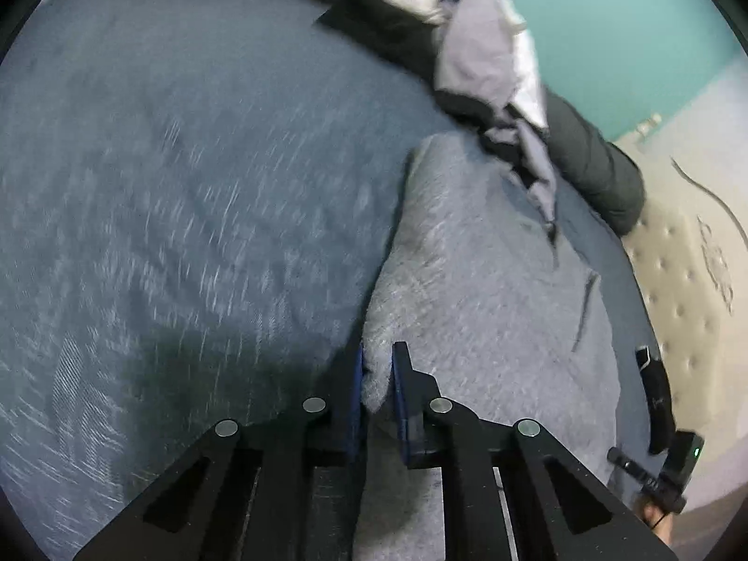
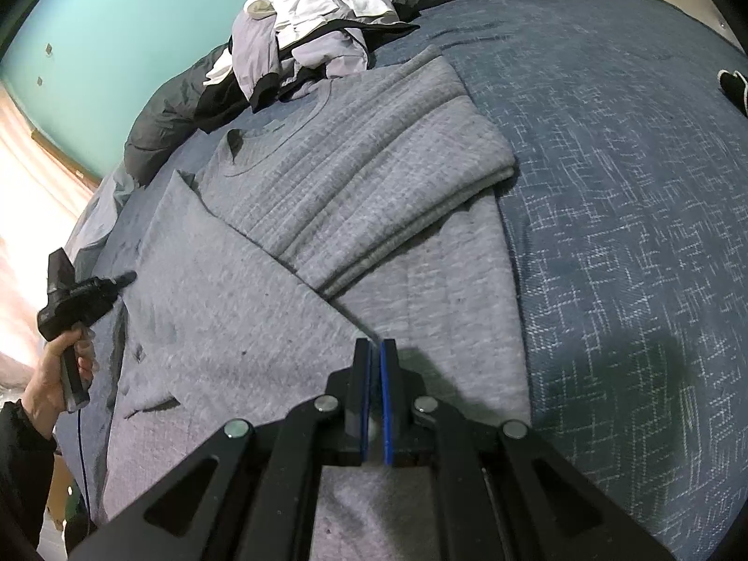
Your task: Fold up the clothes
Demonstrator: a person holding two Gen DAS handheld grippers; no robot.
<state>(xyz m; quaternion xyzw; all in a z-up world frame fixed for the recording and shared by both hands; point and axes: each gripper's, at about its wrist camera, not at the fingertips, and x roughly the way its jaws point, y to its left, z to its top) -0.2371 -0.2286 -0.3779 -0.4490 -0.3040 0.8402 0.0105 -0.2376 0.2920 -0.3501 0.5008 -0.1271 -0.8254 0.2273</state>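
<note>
The shirt (image 2: 262,308) is a light heathered grey knit, long-sleeved, lying spread on a bed. Its weave shows fine ribbed lines, and small dark specks dot the fabric. 1 side is folded in across the body, leaving a straight diagonal edge, and a sleeve (image 2: 383,149) is doubled over on top in a thick, soft-edged band. The round neckline sits at the far end, next to a heap (image 2: 308,23) of white, lilac and black garments.

The bedspread (image 2: 607,210) under it is blue, a coarse weave with pale broken cross-hatching. A dark puffy quilt (image 2: 159,117) rims the far edge of the bed, against a teal wall (image 2: 117,23). In the left wrist view a beige tufted panel (image 1: 678,280) stands beyond the bed.

The left gripper (image 1: 377,374) has a bunched fold of the shirt (image 1: 467,280) between its 2 blue-lined black fingers; the cloth fills the gap and touches both pads, so it looks pinched. That view is smeared by motion. The right gripper (image 2: 376,355) has its fingers pressed nearly together at the shirt's diagonal edge; whether cloth is caught between them I cannot tell. A hand (image 2: 56,374) grips the other tool's handle.
</note>
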